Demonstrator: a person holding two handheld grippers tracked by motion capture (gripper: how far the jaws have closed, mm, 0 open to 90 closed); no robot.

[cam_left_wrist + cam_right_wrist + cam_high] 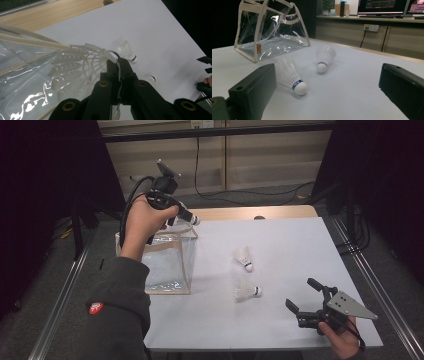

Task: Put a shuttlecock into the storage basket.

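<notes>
My left gripper (186,216) is raised over the top of a clear plastic bag (167,262) at the table's left. In the left gripper view its jaws (118,63) are shut on the feather skirt of a white shuttlecock (75,67), which hangs above the bag's opening (22,82). Two more white shuttlecocks lie on the white tabletop, one farther (245,258) and one nearer (248,291). My right gripper (301,293) rests at the front right, open, with nothing between its fingers. Past its jaws (327,75) lie the near shuttlecock (292,78), the far shuttlecock (324,58) and the bag (272,32).
The white sheet (290,245) covers a wooden table (250,213) whose far strip shows bare. Metal rails run along both sides of the table. Cables lie on the floor behind it. A person's sleeve (120,310) comes in at the lower left.
</notes>
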